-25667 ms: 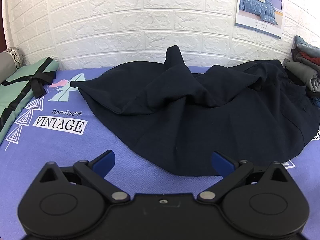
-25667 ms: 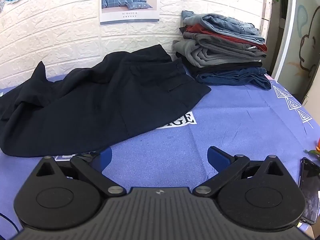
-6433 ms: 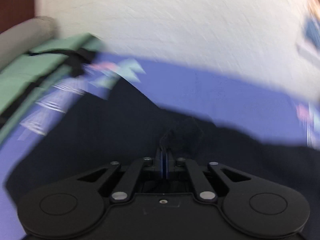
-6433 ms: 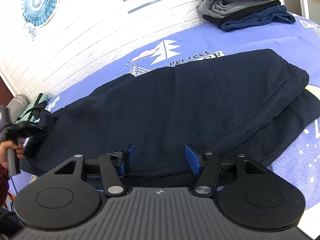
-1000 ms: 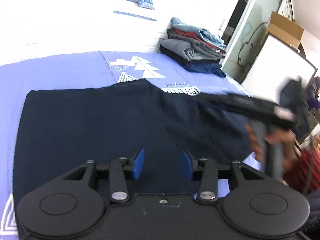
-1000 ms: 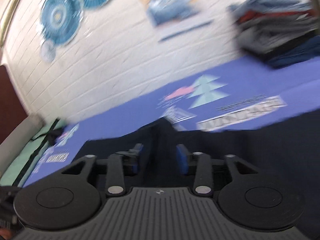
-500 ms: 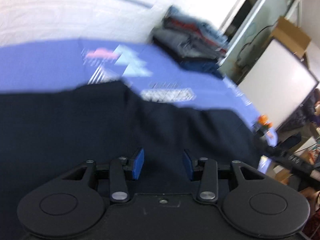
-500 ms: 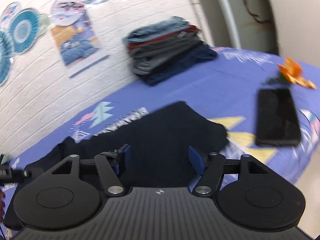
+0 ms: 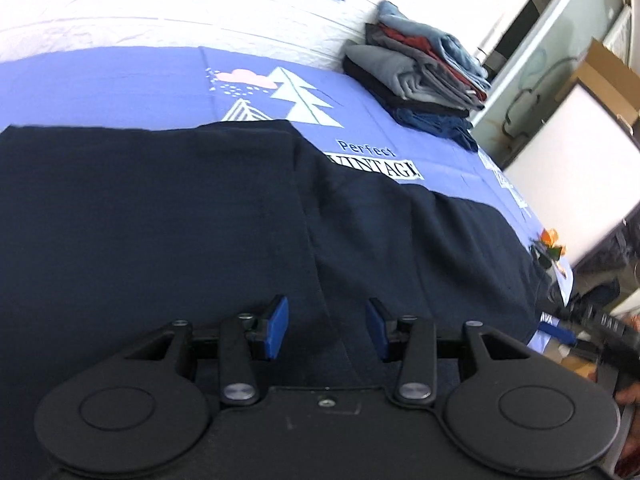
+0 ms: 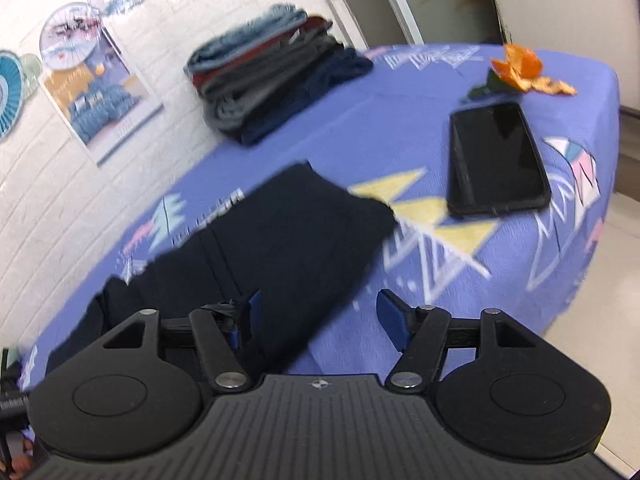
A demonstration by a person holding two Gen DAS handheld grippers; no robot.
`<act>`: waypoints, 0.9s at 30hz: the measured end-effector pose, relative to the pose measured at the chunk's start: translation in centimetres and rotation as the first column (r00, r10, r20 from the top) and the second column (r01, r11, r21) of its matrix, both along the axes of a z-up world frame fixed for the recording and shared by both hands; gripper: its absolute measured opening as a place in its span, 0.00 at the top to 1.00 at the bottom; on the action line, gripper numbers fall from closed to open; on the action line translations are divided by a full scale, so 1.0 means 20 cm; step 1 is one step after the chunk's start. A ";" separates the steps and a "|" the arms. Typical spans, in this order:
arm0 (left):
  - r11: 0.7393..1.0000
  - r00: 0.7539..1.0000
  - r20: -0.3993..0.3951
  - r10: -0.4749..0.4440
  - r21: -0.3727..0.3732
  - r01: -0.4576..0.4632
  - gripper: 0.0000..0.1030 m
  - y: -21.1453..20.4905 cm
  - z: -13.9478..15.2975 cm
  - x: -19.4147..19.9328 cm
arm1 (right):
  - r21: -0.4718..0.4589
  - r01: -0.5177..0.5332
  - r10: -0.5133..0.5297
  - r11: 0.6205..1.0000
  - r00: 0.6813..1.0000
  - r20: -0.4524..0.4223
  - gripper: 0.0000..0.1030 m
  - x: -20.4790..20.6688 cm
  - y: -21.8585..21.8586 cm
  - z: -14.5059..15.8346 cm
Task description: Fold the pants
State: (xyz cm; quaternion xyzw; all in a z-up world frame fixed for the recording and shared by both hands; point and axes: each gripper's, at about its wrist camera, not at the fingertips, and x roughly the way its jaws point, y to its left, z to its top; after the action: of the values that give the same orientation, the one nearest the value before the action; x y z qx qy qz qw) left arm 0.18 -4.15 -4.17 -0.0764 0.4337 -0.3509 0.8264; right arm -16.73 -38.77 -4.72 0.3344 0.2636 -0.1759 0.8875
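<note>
The dark navy pants (image 9: 160, 220) lie flat on the purple-blue printed sheet (image 9: 100, 80), with one layer folded over and its edge running down the middle. My left gripper (image 9: 326, 328) hovers open just over that fold edge, its blue pads (image 9: 276, 326) apart and pressing nothing. In the right wrist view the narrow end of the pants (image 10: 288, 248) reaches toward the bed's corner. My right gripper (image 10: 320, 320) stands wide open above the near edge of the cloth, gripping nothing. The right gripper (image 9: 600, 328) also shows at the left view's right edge, in a hand.
A stack of folded clothes (image 10: 272, 80) sits against the white brick wall. A black phone (image 10: 496, 160) and orange peel (image 10: 520, 68) lie near the bed's corner (image 10: 600, 128), where the sheet drops to the floor. A cardboard box (image 9: 608, 76) and a white board stand beyond the bed.
The right view has swung from the wall side to the pants' end by the phone, and its jaws have spread wider. The right gripper left the middle of the left view.
</note>
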 end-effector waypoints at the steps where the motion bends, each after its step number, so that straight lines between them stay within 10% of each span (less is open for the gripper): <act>1: 1.000 1.000 -0.003 0.004 0.000 -0.004 0.29 0.00 0.00 0.00 | 0.022 0.005 -0.005 1.000 1.000 0.010 0.00 0.00 -0.01 -0.02; 10: 1.000 1.000 -0.004 0.020 0.000 -0.020 0.44 0.01 -0.01 -0.01 | 0.085 0.033 -0.044 0.996 0.990 0.136 0.04 0.27 -0.09 -0.06; 12: 1.000 1.000 0.011 0.000 0.010 0.000 0.47 -0.02 -0.04 0.00 | 0.095 0.000 -0.011 0.995 0.992 0.122 0.76 0.30 -0.10 -0.05; 13: 1.000 1.000 0.030 -0.005 0.013 0.004 0.48 -0.03 -0.05 0.00 | 0.100 -0.005 -0.009 0.995 0.990 0.138 0.88 0.29 -0.08 -0.03; 21: 0.985 0.984 0.054 0.167 -0.041 -0.165 0.45 0.26 0.05 0.06 | -0.103 -0.186 0.211 0.977 0.911 0.353 0.88 0.32 0.27 0.45; 27: 0.923 0.920 0.069 0.385 -0.052 -0.382 0.42 0.64 0.08 0.08 | -0.236 -0.461 0.518 0.856 0.769 0.375 0.88 0.55 0.76 0.60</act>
State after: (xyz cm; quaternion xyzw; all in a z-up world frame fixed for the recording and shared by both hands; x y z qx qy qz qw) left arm 1.88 8.63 -2.53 -0.1613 0.3711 -0.1930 0.8938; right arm -5.73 -23.57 7.26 0.2254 0.1296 0.1219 0.9579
